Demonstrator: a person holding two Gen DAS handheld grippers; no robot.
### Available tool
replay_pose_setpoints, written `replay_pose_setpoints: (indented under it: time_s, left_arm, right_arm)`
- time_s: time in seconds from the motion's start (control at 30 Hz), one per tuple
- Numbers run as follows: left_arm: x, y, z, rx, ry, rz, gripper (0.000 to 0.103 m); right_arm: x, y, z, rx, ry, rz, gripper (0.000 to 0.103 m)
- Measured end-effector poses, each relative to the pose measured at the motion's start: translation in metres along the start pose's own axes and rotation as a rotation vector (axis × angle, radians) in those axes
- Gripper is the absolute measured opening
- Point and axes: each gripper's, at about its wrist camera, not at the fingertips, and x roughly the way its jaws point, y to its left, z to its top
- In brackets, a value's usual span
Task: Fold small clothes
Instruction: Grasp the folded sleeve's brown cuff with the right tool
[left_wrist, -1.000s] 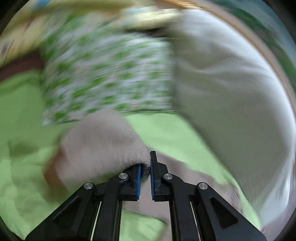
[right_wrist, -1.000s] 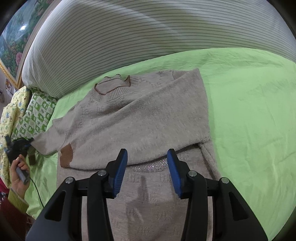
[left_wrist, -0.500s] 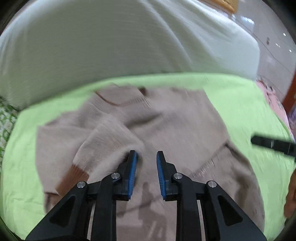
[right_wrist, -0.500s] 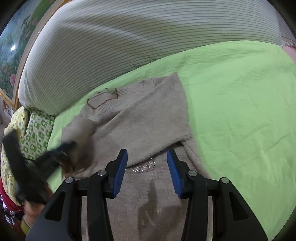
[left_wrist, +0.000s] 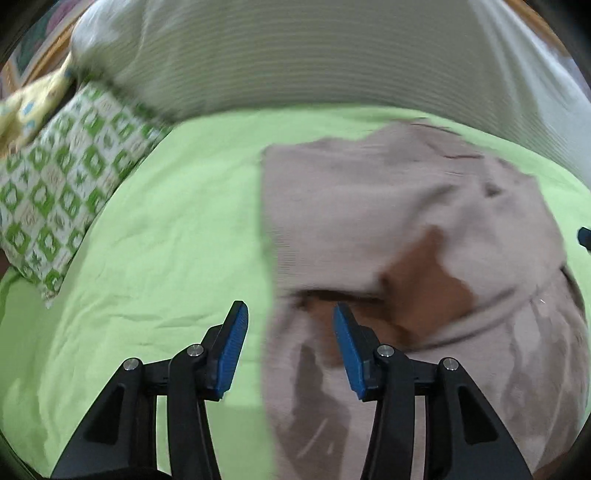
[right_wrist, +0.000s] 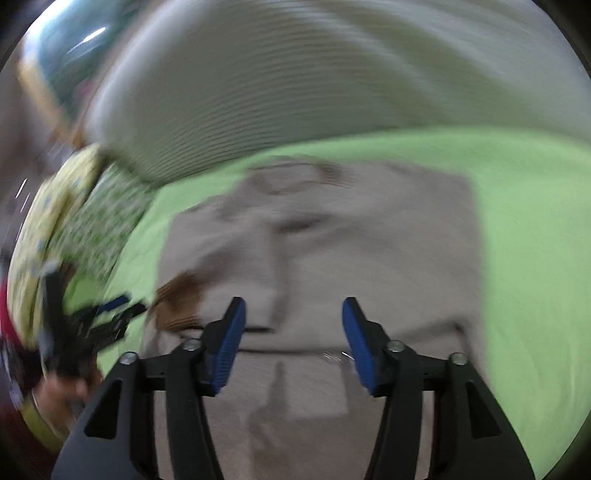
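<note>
A beige knit sweater (left_wrist: 369, 206) lies flat on the green bedsheet (left_wrist: 166, 229), both sleeves folded over its body. A brown cuff (left_wrist: 424, 280) rests on top. My left gripper (left_wrist: 290, 347) is open and empty over the sweater's left edge. In the right wrist view the sweater (right_wrist: 351, 251) fills the middle, neckline at the far end. My right gripper (right_wrist: 293, 343) is open and empty above its lower half. The left gripper (right_wrist: 96, 325) shows blurred at the left, beside the brown cuff (right_wrist: 177, 295).
A big striped pillow (left_wrist: 314, 59) lies along the bed's far end. A green-and-white patterned pillow (left_wrist: 62, 184) lies at the left, a yellow one (left_wrist: 26, 107) behind it. Bare green sheet (right_wrist: 535, 258) lies right of the sweater.
My left gripper let go of the sleeve, opened wide and pulled back to the sweater's left edge. The sleeve now lies folded across the body. The right gripper stayed open and shifted slightly.
</note>
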Motion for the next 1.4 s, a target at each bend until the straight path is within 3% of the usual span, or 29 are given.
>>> replay_pose_setpoints:
  time_s: [0.13, 0.3, 0.43, 0.47, 0.5, 0.57, 0.63, 0.77, 0.9, 0.97, 1.0, 1.07, 1.1, 1.17, 1.23, 1.37, 1.4]
  left_arm:
    - [0.027, 0.018, 0.009, 0.021, 0.034, 0.056, 0.048]
    - [0.041, 0.013, 0.020, 0.055, 0.033, 0.036, 0.048]
    - [0.048, 0.000, 0.022, 0.079, 0.046, 0.008, 0.048]
    - [0.048, -0.004, 0.022, 0.081, 0.057, -0.011, 0.048]
    - [0.045, -0.009, 0.020, 0.086, 0.063, -0.026, 0.048]
    - [0.042, -0.007, 0.016, 0.098, 0.064, -0.036, 0.049]
    - [0.038, -0.005, 0.009, 0.090, 0.068, -0.049, 0.049]
    - [0.044, -0.007, 0.005, 0.139, 0.087, -0.014, 0.049]
    - [0.050, -0.017, 0.015, 0.132, 0.076, 0.012, 0.049]
    - [0.054, -0.022, 0.019, 0.113, 0.078, 0.056, 0.047]
    - [0.056, -0.022, 0.020, 0.092, 0.080, 0.067, 0.045]
    - [0.057, -0.019, 0.021, 0.008, 0.084, 0.045, 0.022]
    - [0.056, -0.017, 0.021, -0.036, 0.083, 0.034, 0.018]
    - [0.051, -0.011, 0.022, -0.092, 0.066, 0.068, 0.013]
    - [0.043, -0.003, 0.021, -0.164, 0.045, 0.045, 0.012]
    - [0.027, 0.002, 0.019, -0.219, 0.013, 0.014, 0.011]
    - [0.024, 0.003, 0.018, -0.223, 0.009, 0.012, 0.011]
  right_arm:
    - [0.033, 0.058, 0.002, -0.297, 0.015, 0.061, 0.060]
    - [0.080, 0.103, -0.016, -0.594, 0.096, 0.075, 0.060]
    - [0.111, 0.106, -0.025, -0.687, 0.160, 0.050, 0.060]
    - [0.118, 0.104, -0.026, -0.689, 0.175, 0.037, 0.056]
    - [0.124, 0.098, -0.023, -0.658, 0.189, 0.044, 0.050]
    - [0.126, 0.083, -0.014, -0.558, 0.197, 0.079, 0.017]
    - [0.120, 0.064, -0.001, -0.430, 0.187, 0.110, 0.005]
    - [0.098, 0.027, 0.017, -0.175, 0.118, 0.170, 0.004]
    - [0.060, -0.040, 0.024, 0.252, -0.020, 0.248, 0.004]
    - [0.049, -0.070, 0.014, 0.426, -0.076, 0.242, 0.004]
    - [0.045, -0.095, 0.001, 0.565, -0.098, 0.217, 0.004]
    - [0.046, -0.123, -0.018, 0.740, -0.094, 0.198, 0.004]
    - [0.049, -0.136, -0.029, 0.808, -0.080, 0.189, 0.004]
    - [0.046, -0.145, -0.038, 0.836, -0.081, 0.153, 0.000]
    - [0.038, -0.141, -0.031, 0.815, -0.111, 0.170, 0.000]
    - [0.019, -0.118, 0.004, 0.665, -0.153, 0.203, 0.000]
    - [0.017, -0.114, 0.013, 0.618, -0.131, 0.153, 0.001]
